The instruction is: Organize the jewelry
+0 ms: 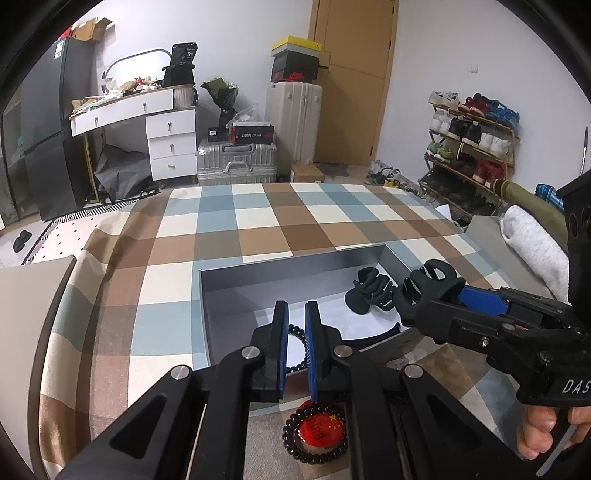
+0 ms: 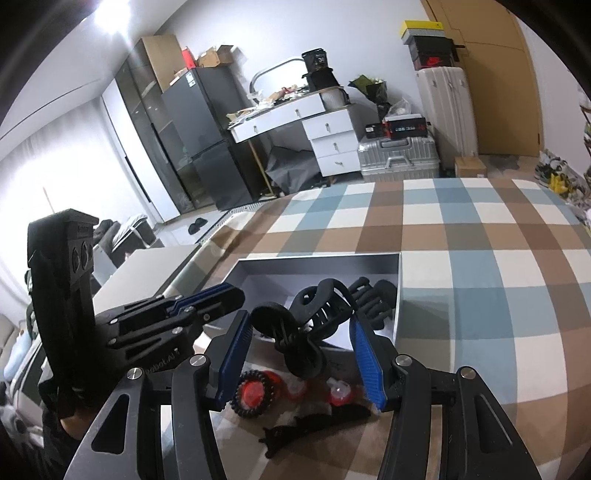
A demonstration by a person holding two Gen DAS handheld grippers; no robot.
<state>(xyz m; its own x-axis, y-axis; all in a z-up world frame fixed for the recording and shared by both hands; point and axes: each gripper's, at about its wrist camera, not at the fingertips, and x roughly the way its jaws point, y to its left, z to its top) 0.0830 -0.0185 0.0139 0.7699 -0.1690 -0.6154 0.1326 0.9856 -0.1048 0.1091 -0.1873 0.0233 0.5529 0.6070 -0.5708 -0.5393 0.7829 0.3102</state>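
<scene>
While my right tongs [image 2: 301, 334] clamp a black claw clip [image 2: 314, 317] above the grey box's [image 1: 221, 295] near edge, my left tongs [image 1: 296, 314] sit pinched on a dark bead string [image 1: 297, 332]. Another claw clip [image 1: 369, 291] lies inside the box; a bead bracelet [image 1: 314, 434] rings a red badge [image 1: 321, 428] on the checked cloth [image 1: 258, 229].

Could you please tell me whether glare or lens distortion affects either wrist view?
Right wrist view: a bright ceiling glare washes out the top left. Both views: fisheye bending curves the brown, blue and white checked cloth, and dark vignetting fills the corners.
</scene>
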